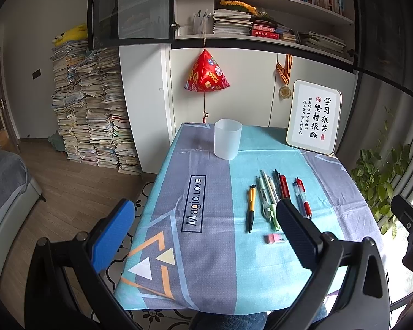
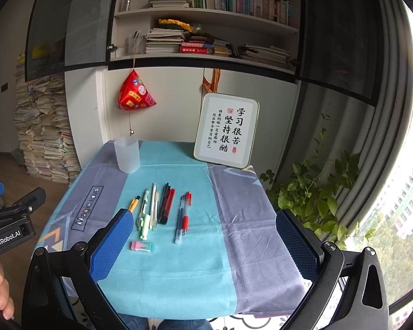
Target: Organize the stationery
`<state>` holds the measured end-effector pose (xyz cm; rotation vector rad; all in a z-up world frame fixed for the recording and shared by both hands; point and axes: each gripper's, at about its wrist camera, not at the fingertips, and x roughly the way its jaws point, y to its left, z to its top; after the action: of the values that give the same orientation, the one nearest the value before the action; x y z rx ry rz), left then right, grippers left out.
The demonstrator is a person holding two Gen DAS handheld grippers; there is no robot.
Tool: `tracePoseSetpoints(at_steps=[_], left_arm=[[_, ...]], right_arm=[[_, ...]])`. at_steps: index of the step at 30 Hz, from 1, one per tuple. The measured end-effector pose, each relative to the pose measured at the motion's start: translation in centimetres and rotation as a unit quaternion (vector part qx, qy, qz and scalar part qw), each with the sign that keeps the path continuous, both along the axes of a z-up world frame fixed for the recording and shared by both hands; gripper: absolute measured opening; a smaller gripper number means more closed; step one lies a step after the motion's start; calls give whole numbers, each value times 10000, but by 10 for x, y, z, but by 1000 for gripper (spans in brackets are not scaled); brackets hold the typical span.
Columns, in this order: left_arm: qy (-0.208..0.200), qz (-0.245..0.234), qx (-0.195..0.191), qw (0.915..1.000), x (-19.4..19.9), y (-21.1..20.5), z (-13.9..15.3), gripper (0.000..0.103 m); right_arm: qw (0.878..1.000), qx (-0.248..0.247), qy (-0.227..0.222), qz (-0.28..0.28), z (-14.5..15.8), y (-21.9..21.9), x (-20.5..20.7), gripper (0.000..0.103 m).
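Your two grippers hover, jaws apart, above the cloth-covered table (image 2: pixel 256 220).
Ribbed-grip plastic pens (image 2: pixel 162 203) lie side by side; the frosted translucent plastic cup (image 1: pixel 228 143) stands far left.

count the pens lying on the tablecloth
8: a yellow pen leftmost, five in the bunched middle cluster, and two gel pens on the right. The cluster overlaps, so one may be hidden.

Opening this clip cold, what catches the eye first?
A row of pens lies on the teal stripe of the tablecloth, a pink eraser just in front. Behind them stands an empty frosted cup, and a framed calligraphy sign leans at the back right. Both tongs hover open.
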<state>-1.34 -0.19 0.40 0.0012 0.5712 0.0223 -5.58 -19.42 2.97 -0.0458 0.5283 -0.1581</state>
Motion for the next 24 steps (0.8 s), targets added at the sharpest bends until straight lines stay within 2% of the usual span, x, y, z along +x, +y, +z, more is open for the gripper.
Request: tracePoseSetpoints(at_steps=[9, 18, 20, 24], left_arm=[[-45, 28, 29, 10000, -1, 1, -3, 102], [-159, -202, 240, 9994, 18, -10, -21, 102], [-58, -321, 202, 9993, 27, -14, -29, 102], [155, -691, 11, 9975, 48, -23, -47, 102]], right_arm=[[9998, -27, -122, -138, -2, -1, 1, 103], [9990, -238, -281, -254, -31, -15, 27, 103], [9996, -68, -95, -261, -37, -23, 40, 103], [9952, 869, 385, 231, -62, -44, 70, 103]])
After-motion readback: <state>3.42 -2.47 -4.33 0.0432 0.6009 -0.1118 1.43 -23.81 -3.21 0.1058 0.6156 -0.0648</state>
